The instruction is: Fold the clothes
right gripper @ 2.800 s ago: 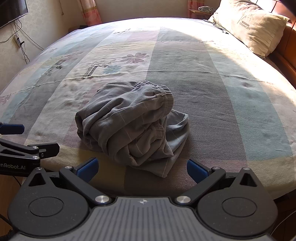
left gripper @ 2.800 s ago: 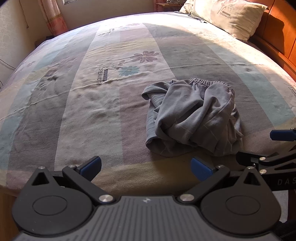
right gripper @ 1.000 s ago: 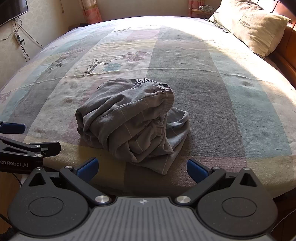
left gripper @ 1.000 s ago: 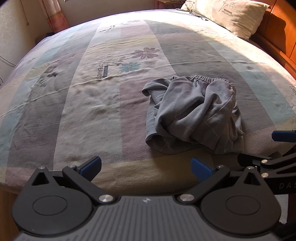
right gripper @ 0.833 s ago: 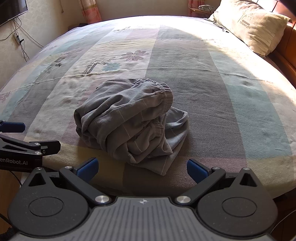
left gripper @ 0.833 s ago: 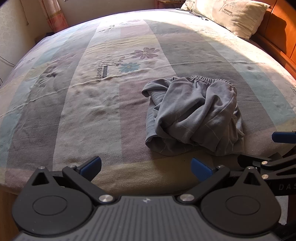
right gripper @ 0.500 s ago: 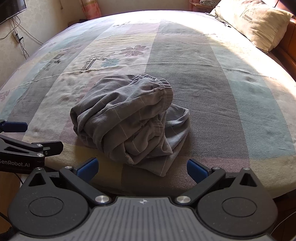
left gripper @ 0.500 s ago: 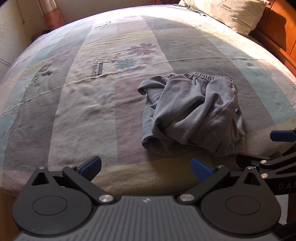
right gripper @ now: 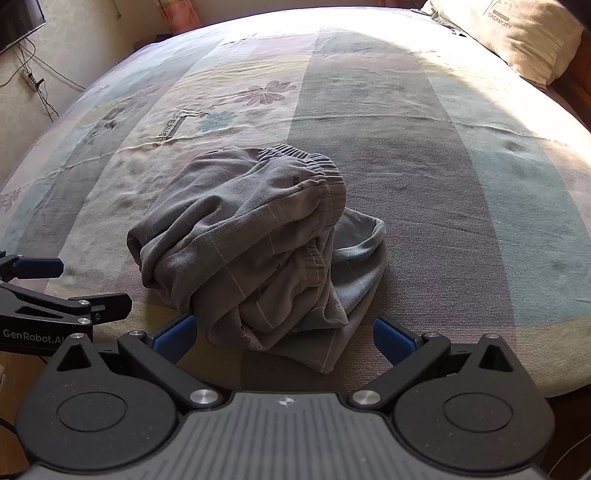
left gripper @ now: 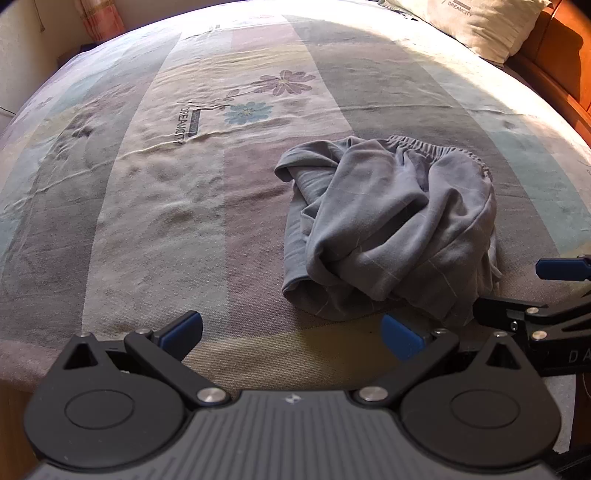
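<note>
A crumpled pair of grey shorts [left gripper: 388, 229] [right gripper: 255, 243] with an elastic waistband lies bunched on the striped bedspread [left gripper: 155, 192] [right gripper: 461, 184] near the bed's front edge. My left gripper [left gripper: 291, 334] stands open just short of the pile's near left corner, nothing between its blue fingertips. My right gripper [right gripper: 284, 334] is also open, its blue tips on either side of the pile's near hem without closing on it. Each gripper shows at the edge of the other's view: the right gripper [left gripper: 546, 295], the left gripper [right gripper: 55, 288].
A beige pillow [left gripper: 476, 22] [right gripper: 524, 33] lies at the far right by the wooden headboard [left gripper: 565, 55]. Curtains [left gripper: 99, 18] and a wall stand beyond the bed; a cable [right gripper: 40, 88] hangs on the left wall. The wide bedspread stretches beyond the shorts.
Both grippers have moved forward and lower toward the shorts, which now look larger and closer. The shorts themselves have not shifted. Both grippers stay open.
</note>
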